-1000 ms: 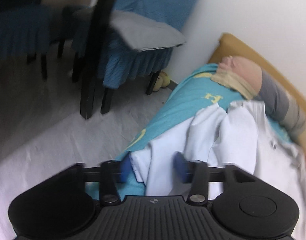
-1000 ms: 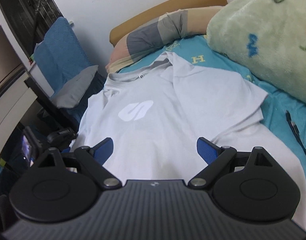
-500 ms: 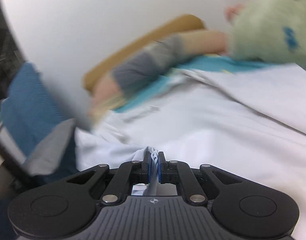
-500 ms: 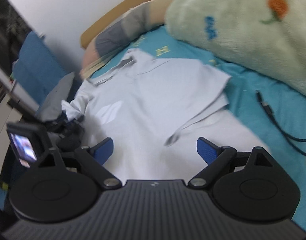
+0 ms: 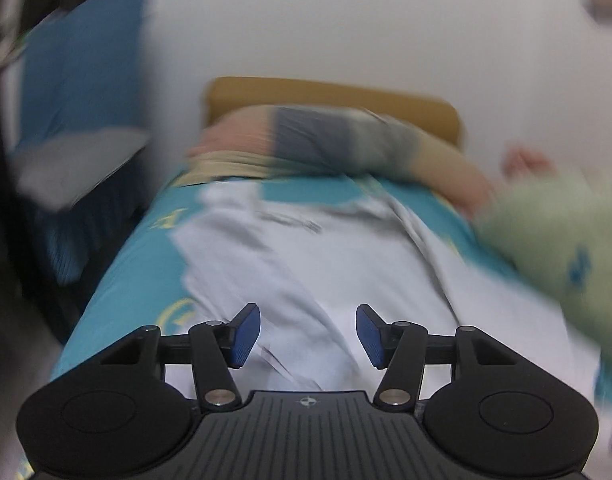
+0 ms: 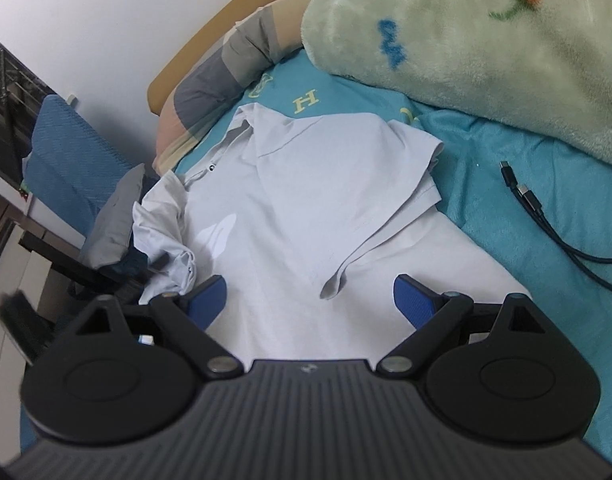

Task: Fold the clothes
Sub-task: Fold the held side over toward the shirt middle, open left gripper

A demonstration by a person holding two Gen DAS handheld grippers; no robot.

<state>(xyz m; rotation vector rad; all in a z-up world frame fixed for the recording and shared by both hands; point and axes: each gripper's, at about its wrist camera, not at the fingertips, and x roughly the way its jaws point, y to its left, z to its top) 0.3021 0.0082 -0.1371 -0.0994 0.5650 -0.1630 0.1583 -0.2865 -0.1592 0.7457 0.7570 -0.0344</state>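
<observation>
A white polo shirt [image 6: 306, 208] lies on the teal bed sheet [image 6: 565, 184], collar toward the headboard. Its right sleeve [image 6: 389, 188] is folded inward over the body. Its left sleeve [image 6: 166, 236] is bunched up at the left bed edge. My right gripper [image 6: 309, 300] is open and empty, just above the shirt's lower part. My left gripper [image 5: 307, 338] is open and empty over the shirt [image 5: 306, 264]; that view is blurred by motion.
A green fleece blanket [image 6: 485, 40] lies at the right of the bed. A striped pillow [image 6: 234, 64] rests against the tan headboard [image 6: 210, 44]. A black cable [image 6: 545, 220] lies on the sheet at the right. A blue-covered chair [image 6: 70, 160] stands left of the bed.
My left gripper was shut on the left sleeve half a second ago; it has let go, opened and swung to face the headboard. The sleeve now lies bunched. My right gripper stayed open.
</observation>
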